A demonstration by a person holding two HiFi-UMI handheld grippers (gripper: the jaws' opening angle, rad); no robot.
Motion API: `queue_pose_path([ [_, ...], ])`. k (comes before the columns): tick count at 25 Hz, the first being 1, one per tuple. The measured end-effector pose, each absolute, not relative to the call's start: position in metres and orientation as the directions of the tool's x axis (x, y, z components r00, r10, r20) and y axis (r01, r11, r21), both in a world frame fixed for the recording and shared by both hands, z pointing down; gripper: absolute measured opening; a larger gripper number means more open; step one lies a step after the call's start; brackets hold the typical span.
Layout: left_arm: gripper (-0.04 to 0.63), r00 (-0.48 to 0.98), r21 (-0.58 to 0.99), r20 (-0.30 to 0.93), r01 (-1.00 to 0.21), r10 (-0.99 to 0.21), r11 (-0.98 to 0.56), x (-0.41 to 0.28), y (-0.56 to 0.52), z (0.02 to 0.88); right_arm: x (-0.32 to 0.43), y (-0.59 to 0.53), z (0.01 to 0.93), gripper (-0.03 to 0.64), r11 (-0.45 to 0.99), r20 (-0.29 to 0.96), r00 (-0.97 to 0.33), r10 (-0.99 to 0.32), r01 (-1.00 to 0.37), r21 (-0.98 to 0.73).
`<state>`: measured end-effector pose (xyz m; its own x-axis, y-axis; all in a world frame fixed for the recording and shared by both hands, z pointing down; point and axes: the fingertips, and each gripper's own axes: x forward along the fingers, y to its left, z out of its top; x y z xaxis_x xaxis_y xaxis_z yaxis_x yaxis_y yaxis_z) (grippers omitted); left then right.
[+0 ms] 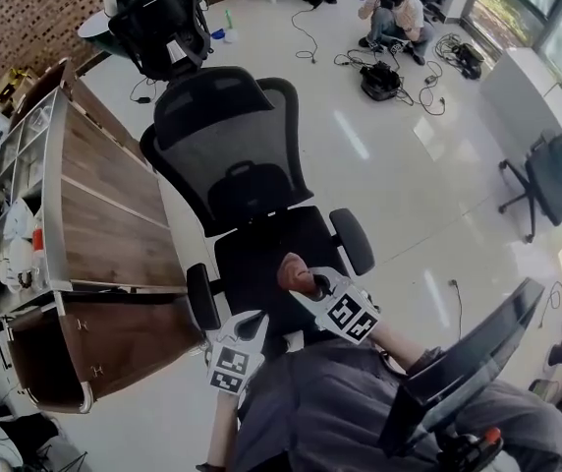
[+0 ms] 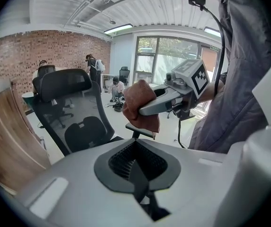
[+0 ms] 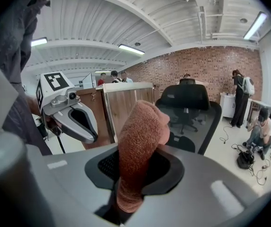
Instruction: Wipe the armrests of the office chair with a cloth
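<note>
A black mesh office chair [image 1: 252, 195] stands in front of me, with its left armrest [image 1: 200, 296] and its right armrest [image 1: 352, 241] on either side of the seat. My right gripper [image 1: 306, 283] is shut on a reddish-brown cloth [image 1: 294, 271] and holds it over the seat's front, between the armrests. In the right gripper view the cloth [image 3: 140, 141] sticks up out of the jaws. Seen from the left gripper view, the cloth [image 2: 139, 105] hangs just above an armrest pad [image 2: 140, 131]. My left gripper [image 1: 234, 354] is beside the left armrest, jaws closed on nothing [image 2: 136, 169].
A long wooden desk [image 1: 114, 214] runs along the chair's left. Another black chair [image 1: 158, 23] stands behind. At the back a person [image 1: 394, 13] crouches among cables and a bag [image 1: 379, 79]. A further chair [image 1: 556, 170] is at the right. A dark panel [image 1: 468, 362] is near my right side.
</note>
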<state>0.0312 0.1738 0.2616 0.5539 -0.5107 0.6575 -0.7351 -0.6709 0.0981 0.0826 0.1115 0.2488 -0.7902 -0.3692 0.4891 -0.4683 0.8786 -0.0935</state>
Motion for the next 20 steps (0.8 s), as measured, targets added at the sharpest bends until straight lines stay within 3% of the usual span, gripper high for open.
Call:
queue_pose_path([
  [20,0.015,0.529,0.093,0.65,-0.768,-0.545,-0.634,0.0251,0.1763,0.2554,0.0742,0.1104,0.2462,0.087,0.894,0.479,-0.805,-0.349,-0.439,-0.087],
])
